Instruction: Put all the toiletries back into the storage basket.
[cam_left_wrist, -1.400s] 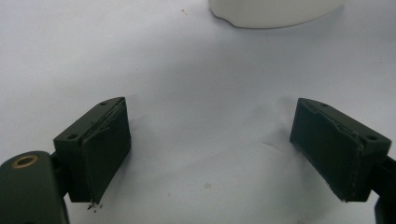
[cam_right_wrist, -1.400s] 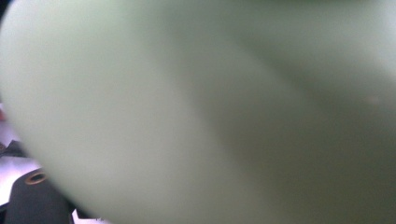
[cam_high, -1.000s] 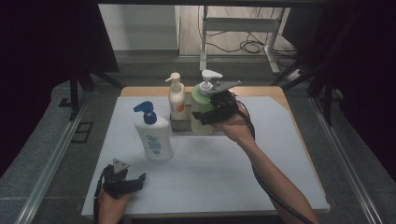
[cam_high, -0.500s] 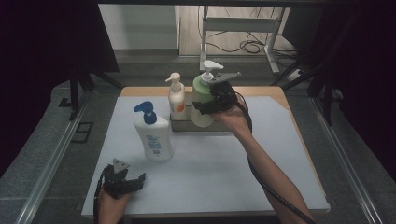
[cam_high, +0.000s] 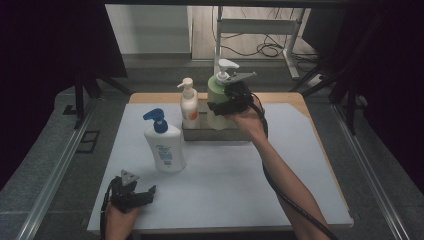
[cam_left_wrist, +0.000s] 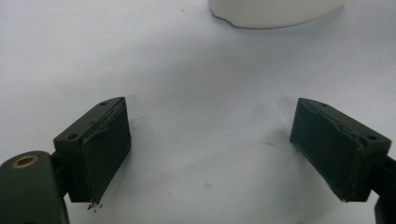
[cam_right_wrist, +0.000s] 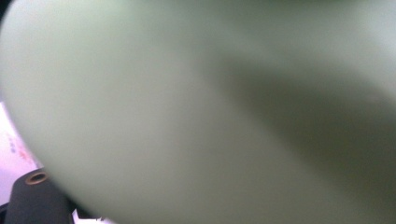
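Note:
A pale green pump bottle (cam_high: 215, 97) stands upright at the grey tray (cam_high: 210, 134) near the table's far edge, and my right gripper (cam_high: 226, 104) is shut on its body from the right. In the right gripper view the bottle's green wall (cam_right_wrist: 187, 116) sits so close that it hides the jaws. A small white bottle with an orange label (cam_high: 189, 107) stands in the tray just left of it. My left gripper (cam_high: 142, 194) rests near the front left edge, open, with only bare white mat between its pads (cam_left_wrist: 109, 149).
A white bottle with a blue pump (cam_high: 164, 145) stands on the white mat (cam_high: 225, 175) in front of the tray's left end; its base (cam_left_wrist: 275, 11) lies beyond the left jaws. The right gripper's cable trails along the forearm.
My right gripper has carried the green bottle a little toward the far side, and the bottle now stands more upright at the tray. The left gripper has not moved.

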